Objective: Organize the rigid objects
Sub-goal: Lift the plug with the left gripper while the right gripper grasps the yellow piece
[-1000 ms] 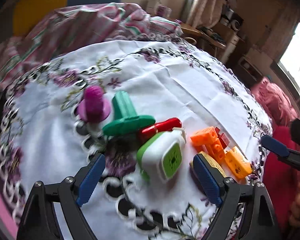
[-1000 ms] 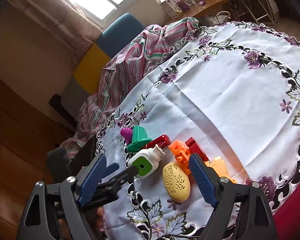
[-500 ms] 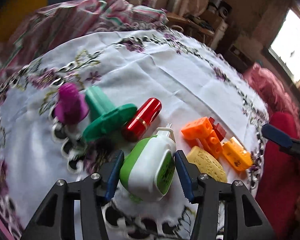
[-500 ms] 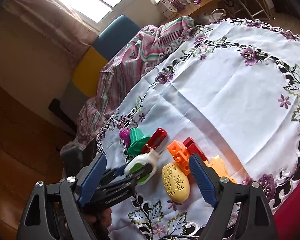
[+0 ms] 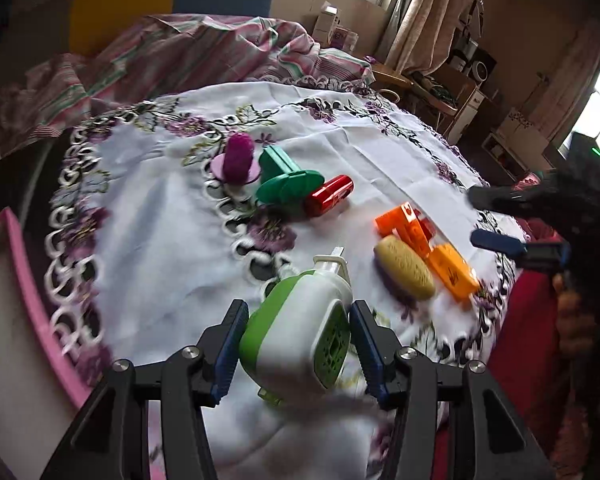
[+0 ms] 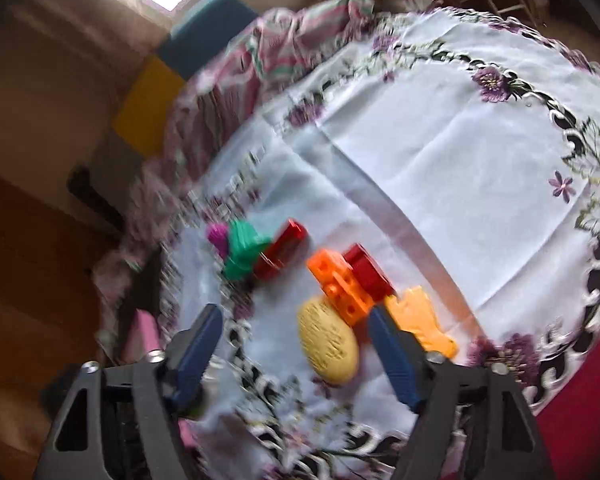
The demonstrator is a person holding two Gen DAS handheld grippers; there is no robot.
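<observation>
A: What is held by the left gripper (image 5: 296, 350)?

B: A green-and-white plastic device (image 5: 300, 330) is clamped between its blue pads, nozzle end pointing away, and appears lifted clear of the embroidered tablecloth (image 5: 380, 160).

A: And the right gripper (image 6: 296, 354)?

B: Its jaws are closing. The yellow oval piece (image 6: 328, 344) is seen between them, but no pad is pressed on it; it lies on the tablecloth.

A: Where are the other pieces placed relative to that yellow oval piece?

B: The orange block (image 6: 338, 284) is touching its far side, with a red block (image 6: 366, 270) behind and a pale orange piece (image 6: 422, 322) to the right. The red cylinder (image 6: 282, 254), green stamp (image 6: 244, 248) and purple stamp (image 6: 218, 236) are grouped farther off to the left. A pink tray (image 5: 24, 280) is seen at the tablecloth's left edge.
</observation>
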